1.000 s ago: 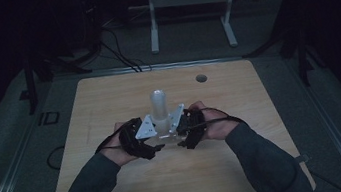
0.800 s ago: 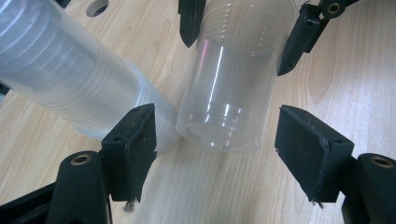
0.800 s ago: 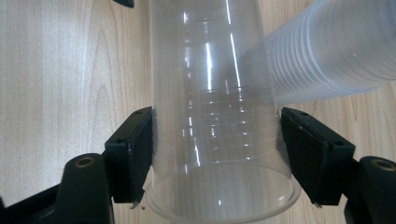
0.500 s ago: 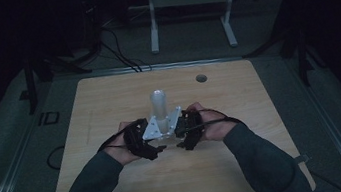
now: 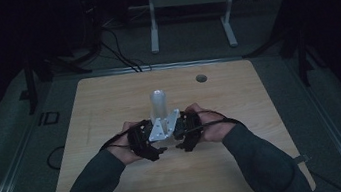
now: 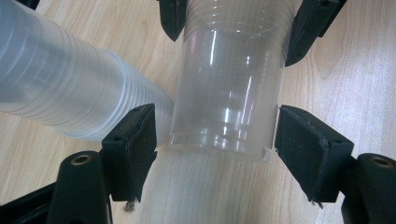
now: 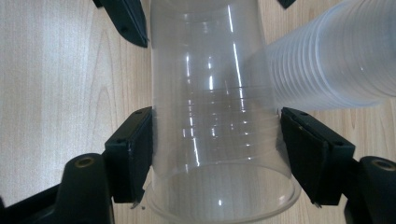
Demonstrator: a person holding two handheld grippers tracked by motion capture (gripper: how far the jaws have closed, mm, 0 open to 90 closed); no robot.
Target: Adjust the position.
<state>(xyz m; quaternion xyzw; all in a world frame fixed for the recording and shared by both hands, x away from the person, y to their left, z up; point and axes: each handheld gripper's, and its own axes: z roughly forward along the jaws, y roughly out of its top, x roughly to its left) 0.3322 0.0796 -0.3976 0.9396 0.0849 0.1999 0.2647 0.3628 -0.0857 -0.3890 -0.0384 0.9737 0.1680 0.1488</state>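
Note:
A clear plastic cup (image 7: 215,93) lies on its side between my two grippers, which face each other. My right gripper (image 7: 215,116) is shut on its rim end, with both pads pressed against the wall. My left gripper (image 6: 215,112) stands open around the cup (image 6: 229,93) at its base end; one pad touches it and a thin gap shows at the other. An upright stack of cups (image 5: 158,103) stands just behind, and it appears again as the stack (image 6: 60,88) in the left gripper view. In the high view the left gripper (image 5: 151,136) and right gripper (image 5: 179,129) meet mid-table.
The wooden table (image 5: 108,99) has a round grommet hole (image 5: 201,78) at the back right. A white stand (image 5: 185,3) and cables lie on the dark floor beyond the far edge. A person's sleeves reach in from the near edge.
The two grippers have drawn slightly closer together in front of the stack, and the grey plate on top has shifted a little to the right.

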